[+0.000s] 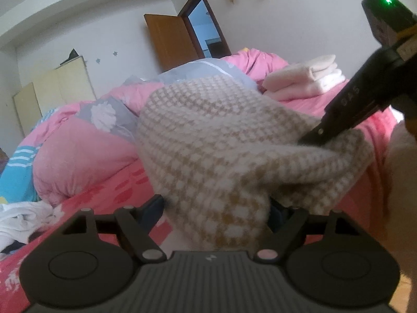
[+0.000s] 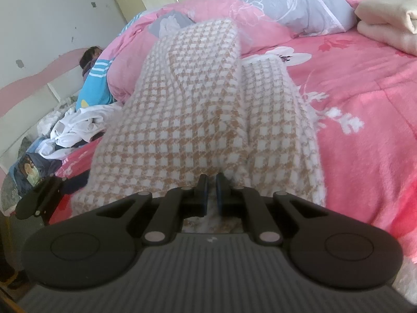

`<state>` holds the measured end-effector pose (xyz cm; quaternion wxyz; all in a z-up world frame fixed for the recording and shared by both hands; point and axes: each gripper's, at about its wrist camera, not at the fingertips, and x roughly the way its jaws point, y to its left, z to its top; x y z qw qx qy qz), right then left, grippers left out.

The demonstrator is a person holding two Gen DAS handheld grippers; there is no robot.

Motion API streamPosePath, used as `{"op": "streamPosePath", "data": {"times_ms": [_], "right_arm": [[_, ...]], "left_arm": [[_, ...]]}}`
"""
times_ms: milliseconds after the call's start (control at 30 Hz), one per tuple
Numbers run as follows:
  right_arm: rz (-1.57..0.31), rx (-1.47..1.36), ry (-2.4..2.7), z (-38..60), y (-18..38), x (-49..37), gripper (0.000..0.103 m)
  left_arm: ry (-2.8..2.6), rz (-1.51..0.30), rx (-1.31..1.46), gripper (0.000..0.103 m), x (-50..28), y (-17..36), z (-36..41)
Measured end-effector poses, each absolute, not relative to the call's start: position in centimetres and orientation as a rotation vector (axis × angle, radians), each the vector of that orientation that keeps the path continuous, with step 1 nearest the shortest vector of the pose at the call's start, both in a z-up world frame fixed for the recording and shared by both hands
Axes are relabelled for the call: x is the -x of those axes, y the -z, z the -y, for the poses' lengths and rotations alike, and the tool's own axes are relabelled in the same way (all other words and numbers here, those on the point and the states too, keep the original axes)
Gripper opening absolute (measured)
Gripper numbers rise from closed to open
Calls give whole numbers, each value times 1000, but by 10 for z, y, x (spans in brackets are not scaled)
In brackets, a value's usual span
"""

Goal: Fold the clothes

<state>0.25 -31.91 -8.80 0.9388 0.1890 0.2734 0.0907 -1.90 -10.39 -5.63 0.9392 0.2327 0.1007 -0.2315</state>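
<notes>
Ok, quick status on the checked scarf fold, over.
Right gripper shut on checked scarf. Left gripper open, scarf between its jaws. Scarf bunched on pink bed. Nothing blocking.

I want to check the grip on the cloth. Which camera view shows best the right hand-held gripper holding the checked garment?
The right wrist view: the right hand-held gripper has its jaws shut on the checked garment, seen close. The left wrist view shows it only from the side, its tip on the blurred cloth.

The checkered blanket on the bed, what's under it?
Around the checkered blanket you can see the pink flowered bedspread, so it lies on that. Whatever sits right beneath the cloth is covered and cannot be seen.
</notes>
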Motion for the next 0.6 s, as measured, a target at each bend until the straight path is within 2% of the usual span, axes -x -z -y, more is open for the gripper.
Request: {"op": "streamPosePath", "data": {"times_ms": [167,467,600], "right_arm": [[-565,-376,-203,320,91,-4,0],[-566,-392,-213,322,95,-4,0],[-567,-387,-215,324,95,-6,0]], "left_arm": [[382,-212,-465,81,20,53,74],[410,-188,-476,78,12,64,102],[378,-194,-460,81,2,60,88]]}}
